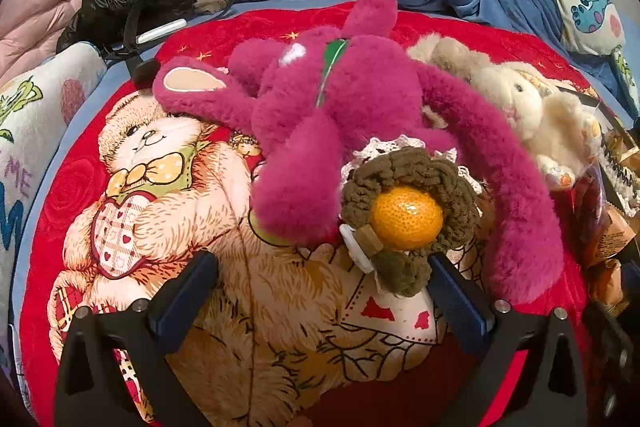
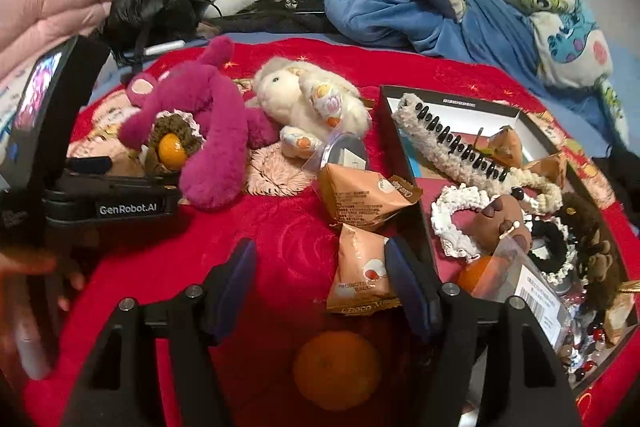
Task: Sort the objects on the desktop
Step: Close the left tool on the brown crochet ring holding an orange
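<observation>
Left gripper hangs low over the red blanket, fingers wide with nothing between them, and just beyond its right finger an orange sits nestled in a brown scrunchie, lying against the magenta plush. Right gripper is wide open too, a snack packet lying just ahead between its fingers and touching the right one, a second orange near beneath it, and the black box of hair ties to the right.

Both tools, left and right, wide apart.
</observation>
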The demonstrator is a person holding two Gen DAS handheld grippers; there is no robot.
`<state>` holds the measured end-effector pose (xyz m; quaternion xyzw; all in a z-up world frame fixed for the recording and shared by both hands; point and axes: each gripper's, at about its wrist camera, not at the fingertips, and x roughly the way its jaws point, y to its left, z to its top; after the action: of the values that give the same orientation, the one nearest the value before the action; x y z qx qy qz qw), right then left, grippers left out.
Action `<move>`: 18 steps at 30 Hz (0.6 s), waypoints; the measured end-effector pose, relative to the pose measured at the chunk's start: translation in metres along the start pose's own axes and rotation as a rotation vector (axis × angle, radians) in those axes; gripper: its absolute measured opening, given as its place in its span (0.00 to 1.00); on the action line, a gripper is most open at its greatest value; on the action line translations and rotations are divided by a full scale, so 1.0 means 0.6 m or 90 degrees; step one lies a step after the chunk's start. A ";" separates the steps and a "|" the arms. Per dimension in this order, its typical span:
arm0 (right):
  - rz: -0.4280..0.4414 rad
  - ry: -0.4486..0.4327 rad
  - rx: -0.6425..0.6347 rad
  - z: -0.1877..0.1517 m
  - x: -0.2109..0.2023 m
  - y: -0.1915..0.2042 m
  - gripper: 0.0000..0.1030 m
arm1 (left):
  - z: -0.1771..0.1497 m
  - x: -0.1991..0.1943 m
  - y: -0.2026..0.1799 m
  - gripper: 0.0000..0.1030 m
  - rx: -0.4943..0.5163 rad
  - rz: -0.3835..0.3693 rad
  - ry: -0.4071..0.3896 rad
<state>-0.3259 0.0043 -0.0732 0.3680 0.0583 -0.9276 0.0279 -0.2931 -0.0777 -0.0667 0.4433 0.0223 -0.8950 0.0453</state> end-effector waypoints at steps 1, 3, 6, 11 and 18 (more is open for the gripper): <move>-0.012 0.002 0.002 -0.001 0.002 -0.001 0.45 | 0.000 0.000 -0.001 1.00 0.001 0.000 0.000; -0.024 -0.001 0.023 -0.001 0.000 -0.011 0.30 | -0.002 -0.002 0.000 1.00 0.000 -0.002 -0.004; -0.006 -0.003 0.063 -0.001 -0.002 -0.036 0.22 | -0.006 -0.012 0.000 0.86 -0.001 -0.014 -0.015; 0.018 -0.006 0.090 0.000 -0.006 -0.048 0.17 | -0.022 -0.044 0.023 0.21 -0.044 -0.037 -0.042; 0.077 -0.008 0.132 0.001 -0.016 -0.059 0.04 | -0.032 -0.062 0.046 0.09 -0.071 -0.071 -0.065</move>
<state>-0.3225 0.0395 -0.0632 0.3660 -0.0601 -0.9275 0.0462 -0.2526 -0.1010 -0.0490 0.3921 0.0945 -0.9148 0.0209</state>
